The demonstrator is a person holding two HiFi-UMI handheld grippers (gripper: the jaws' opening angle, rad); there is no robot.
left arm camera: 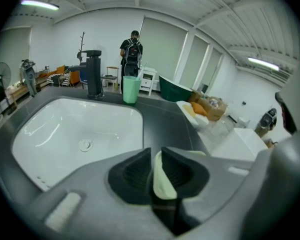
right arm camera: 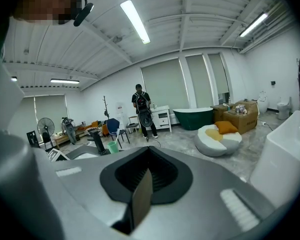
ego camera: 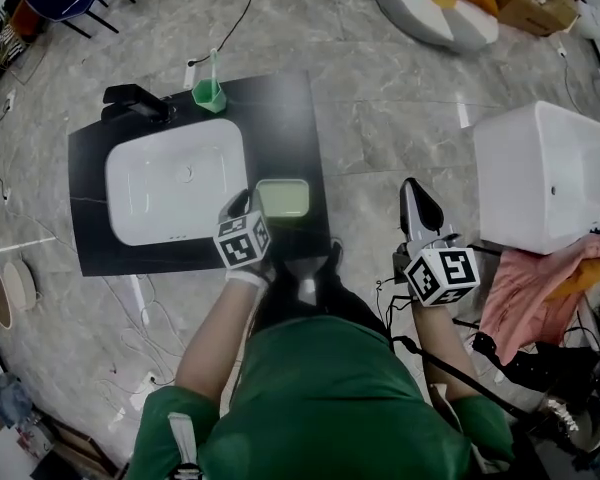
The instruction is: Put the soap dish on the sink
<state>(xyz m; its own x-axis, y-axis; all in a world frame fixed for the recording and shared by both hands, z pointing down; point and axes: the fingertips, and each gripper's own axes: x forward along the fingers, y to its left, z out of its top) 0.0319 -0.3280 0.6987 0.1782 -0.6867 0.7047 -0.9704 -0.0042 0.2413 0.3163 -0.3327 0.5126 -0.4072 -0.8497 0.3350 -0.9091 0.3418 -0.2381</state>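
The left tool (ego camera: pixel 250 208) is shut tight on the rim of the pale green soap dish (ego camera: pixel 283 199). Its two jaws pinch the thin edge between them. The dish is over the black worktop (ego camera: pixel 290 118), just beside the right edge of the white sink (ego camera: pixel 140 168). I cannot tell if the dish rests on the worktop or is held a bit above it. At the far side of the sink stands a black tap (ego camera: pixel 135 103), with a green cup (ego camera: pixel 209 93) near it. The right tool (ego camera: pixel 417 200) is well off to the right, over the floor, with its jaws closed together and nothing in them. A white tub (ego camera: pixel 550 173) and a pink cloth (ego camera: pixel 525 288) are on that side.
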